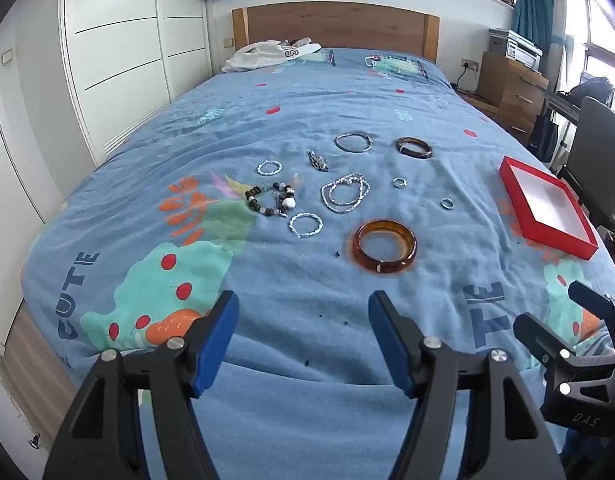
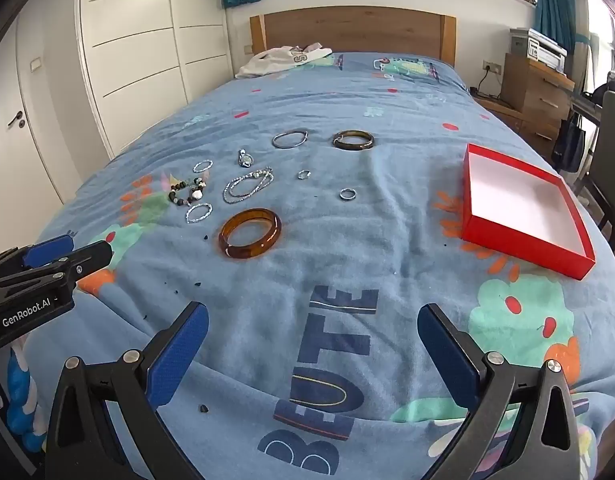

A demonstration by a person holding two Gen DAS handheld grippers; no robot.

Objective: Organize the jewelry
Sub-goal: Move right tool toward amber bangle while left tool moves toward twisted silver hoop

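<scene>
Both claws, left (image 1: 303,344) & right (image 2: 313,354), wide open, empty; amber bangle (image 2: 249,239) ahead.

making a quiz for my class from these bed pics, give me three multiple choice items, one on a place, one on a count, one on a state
1. Where does the red box lie relative to the jewelry?
A. to its left
B. to its right
C. in the middle of it

2. How many small plain rings lie between the silver chain necklace and the box?
A. two
B. four
C. none

3. What is in the box?
A. the amber bangle
B. a necklace
C. nothing

Answers:
1 B, the box sits at the right edge of the blue bedspread in both views.
2 A, one ring and another ring lie there.
3 C, its white inside is bare, and the amber bangle rests on the bedspread.
</scene>
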